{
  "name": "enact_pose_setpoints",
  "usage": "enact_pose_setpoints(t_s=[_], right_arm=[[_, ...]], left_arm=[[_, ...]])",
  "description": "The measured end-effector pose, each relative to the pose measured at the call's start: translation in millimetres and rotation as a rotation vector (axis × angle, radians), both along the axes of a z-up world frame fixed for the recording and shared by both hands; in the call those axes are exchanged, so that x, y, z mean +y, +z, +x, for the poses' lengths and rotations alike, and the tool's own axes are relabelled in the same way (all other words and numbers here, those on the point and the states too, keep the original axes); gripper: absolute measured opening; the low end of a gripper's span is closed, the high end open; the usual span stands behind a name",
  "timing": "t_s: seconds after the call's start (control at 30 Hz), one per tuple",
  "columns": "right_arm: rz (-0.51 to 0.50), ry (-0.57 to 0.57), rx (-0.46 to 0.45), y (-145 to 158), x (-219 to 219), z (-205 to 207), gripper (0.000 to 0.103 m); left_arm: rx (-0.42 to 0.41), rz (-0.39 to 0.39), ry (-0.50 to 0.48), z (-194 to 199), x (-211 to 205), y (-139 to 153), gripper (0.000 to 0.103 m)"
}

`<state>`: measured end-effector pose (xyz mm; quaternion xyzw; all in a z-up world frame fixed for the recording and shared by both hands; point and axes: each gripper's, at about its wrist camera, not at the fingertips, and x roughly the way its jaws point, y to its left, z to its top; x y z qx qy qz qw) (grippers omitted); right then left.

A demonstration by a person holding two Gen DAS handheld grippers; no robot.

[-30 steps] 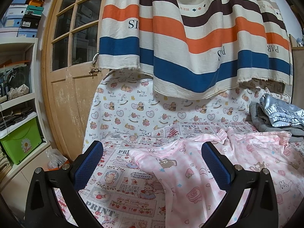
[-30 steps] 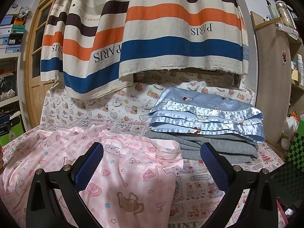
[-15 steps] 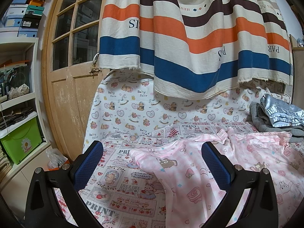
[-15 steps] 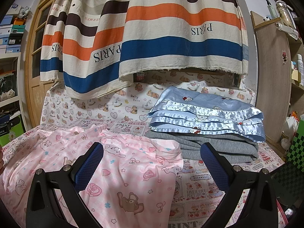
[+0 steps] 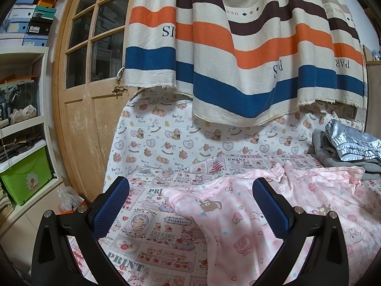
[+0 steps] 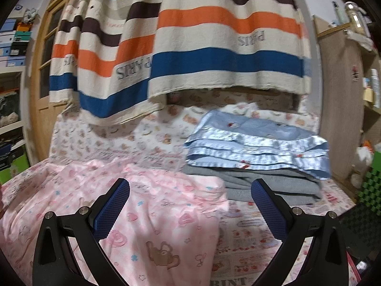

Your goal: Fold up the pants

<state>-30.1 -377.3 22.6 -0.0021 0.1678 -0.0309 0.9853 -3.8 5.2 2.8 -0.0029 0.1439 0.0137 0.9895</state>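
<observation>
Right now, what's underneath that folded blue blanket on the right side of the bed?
The blue blanket sits on a folded grey garment, which rests on the printed bedsheet. Only the grey garment's front edges show; the blanket covers the rest of it.

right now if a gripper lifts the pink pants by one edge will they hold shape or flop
The pink pants will probably flop: they lie wrinkled and draped flat on the printed sheet. They look thin and likely light. A single-edge lift may drag the rest along.

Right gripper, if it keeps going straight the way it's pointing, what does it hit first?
Probably the pink pants spread just ahead of the open right gripper; the folded blue blanket lies farther back, though depth is unclear.
</observation>
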Motion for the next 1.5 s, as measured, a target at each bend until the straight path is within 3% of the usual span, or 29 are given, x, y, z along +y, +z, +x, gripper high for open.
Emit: enact_pose_setpoints(t_s=[0.1, 0.2, 0.37, 0.57, 0.8, 0.97, 1.1, 1.13, 1.2, 1.33, 1.4, 1.5], right_arm=[[-0.019, -0.066, -0.014, 7.0, 4.8, -7.0, 0.103], [0.002, -0.051, -0.049, 22.7, 14.3, -22.8, 0.103], [-0.010, -0.062, -0.116, 43.6, 44.1, -57.1, 0.103], [-0.062, 0.057, -0.141, 55.1, 94.2, -83.1, 0.103], [-0.036, 0.134, -0.107, 17.9, 166.9, -100.1, 0.103], [-0.044, 0.266, -0.076, -9.5, 218.3, -119.5, 0.103], [0.029, 0.350, -0.063, -26.5, 245.6, -138.3, 0.102], [0.045, 0.372, -0.049, -30.3, 249.6, -140.6, 0.101], [0.052, 0.410, -0.031, -37.9, 258.3, -147.2, 0.083], [0.016, 0.445, 0.051, -54.2, 277.3, -150.9, 0.064], [0.015, 0.455, 0.078, -60.3, 280.7, -151.7, 0.049], [-0.019, 0.451, 0.094, -65.7, 288.3, -155.4, 0.048]], left_arm=[[0.024, -0.045, 0.087, -8.2, 5.1, 1.1, 0.103], [0.028, -0.114, 0.070, -25.9, 14.7, 6.0, 0.103], [-0.010, -0.093, 0.061, -61.4, 23.0, 20.3, 0.103], [-0.083, -0.103, 0.077, -100.1, 38.7, 30.4, 0.103], [-0.130, -0.076, 0.126, -129.1, 54.2, 18.6, 0.103], [-0.146, -0.030, 0.159, -144.6, 64.4, -1.3, 0.103], [-0.143, -0.007, 0.185, -152.3, 73.6, -11.7, 0.103], [-0.140, -0.005, 0.193, -153.6, 76.4, -12.9, 0.103], [-0.144, -0.001, 0.202, -158.0, 80.9, -14.9, 0.103], [-0.127, -0.004, 0.207, -163.2, 86.7, -18.5, 0.103], [-0.115, -0.012, 0.197, -162.4, 87.1, -20.6, 0.103], [-0.101, -0.005, 0.208, -159.5, 84.5, -25.1, 0.103]])
